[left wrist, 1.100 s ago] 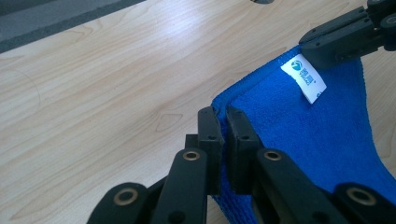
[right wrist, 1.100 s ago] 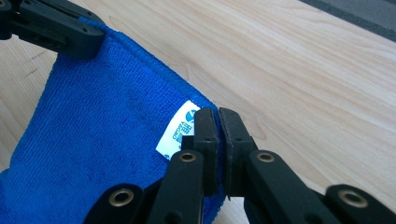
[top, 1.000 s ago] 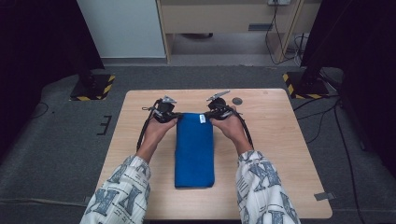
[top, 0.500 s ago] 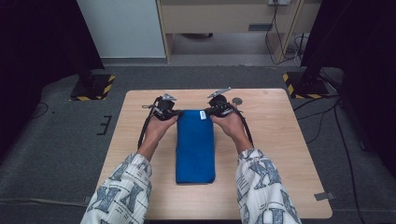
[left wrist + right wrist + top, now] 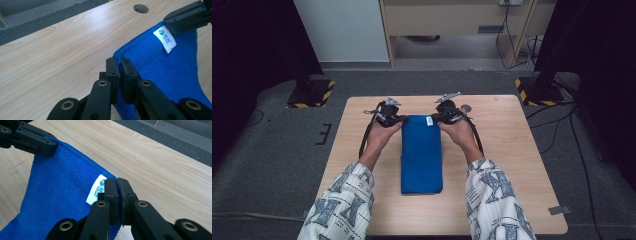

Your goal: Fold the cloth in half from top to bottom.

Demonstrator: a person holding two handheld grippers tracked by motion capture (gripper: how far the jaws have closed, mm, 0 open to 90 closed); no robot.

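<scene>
A folded blue towel (image 5: 421, 155) lies lengthwise on the middle of the wooden table (image 5: 512, 150), with a small white label (image 5: 429, 120) at its far right corner. My left gripper (image 5: 400, 119) is shut on the towel's far left corner (image 5: 125, 53). My right gripper (image 5: 435, 118) is shut on the far right corner (image 5: 110, 176), just beside the label (image 5: 98, 189). Both corners are lifted slightly off the wood. In the left gripper view the right gripper's jaws (image 5: 186, 17) show at the top right; in the right gripper view the left gripper's jaws (image 5: 32, 141) show at the top left.
A round hole (image 5: 466, 108) sits in the tabletop near the far edge, right of my right gripper. Grey carpet surrounds the table. Black stand bases with yellow-striped edges (image 5: 309, 92) (image 5: 539, 90) and cables lie on the floor beyond the far corners.
</scene>
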